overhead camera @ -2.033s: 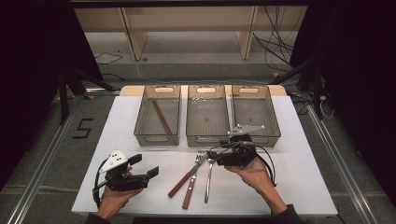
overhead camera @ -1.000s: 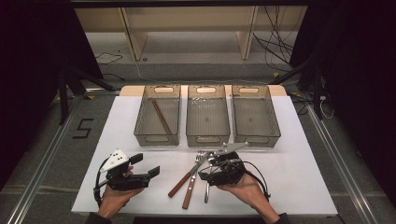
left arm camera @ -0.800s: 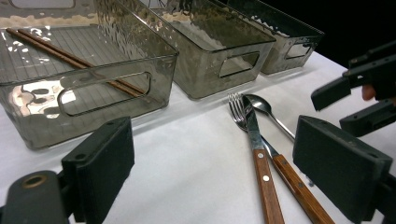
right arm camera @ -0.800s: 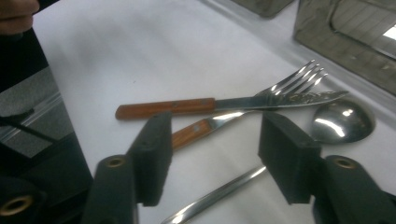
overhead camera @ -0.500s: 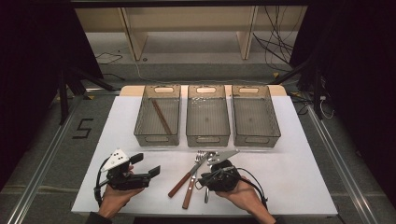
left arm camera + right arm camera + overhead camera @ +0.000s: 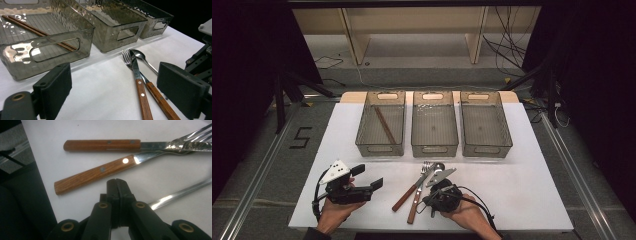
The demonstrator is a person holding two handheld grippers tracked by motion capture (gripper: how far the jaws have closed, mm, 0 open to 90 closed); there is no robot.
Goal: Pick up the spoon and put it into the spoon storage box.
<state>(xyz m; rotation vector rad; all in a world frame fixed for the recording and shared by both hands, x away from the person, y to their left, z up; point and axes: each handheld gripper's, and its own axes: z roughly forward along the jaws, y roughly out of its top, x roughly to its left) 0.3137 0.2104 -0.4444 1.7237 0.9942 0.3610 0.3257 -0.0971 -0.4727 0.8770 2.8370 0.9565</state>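
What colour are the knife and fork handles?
Reddish-brown wood with metal rivets on the handles, clearest in the right gripper view.

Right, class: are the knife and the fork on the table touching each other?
Touching. The left gripper view shows the knife blade lying across the fork just below its tines, and the right gripper view shows the same crossing.

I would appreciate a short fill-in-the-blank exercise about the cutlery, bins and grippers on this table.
1. The chopsticks lie in the ____ of the three bins as seen in the high view.
2. The jaws of the right gripper are ____, with nothing between them.
3. The fork and knife have handles made of ____.
4. The left gripper has its jaws ____.

Missing words: left; shut; wood; open
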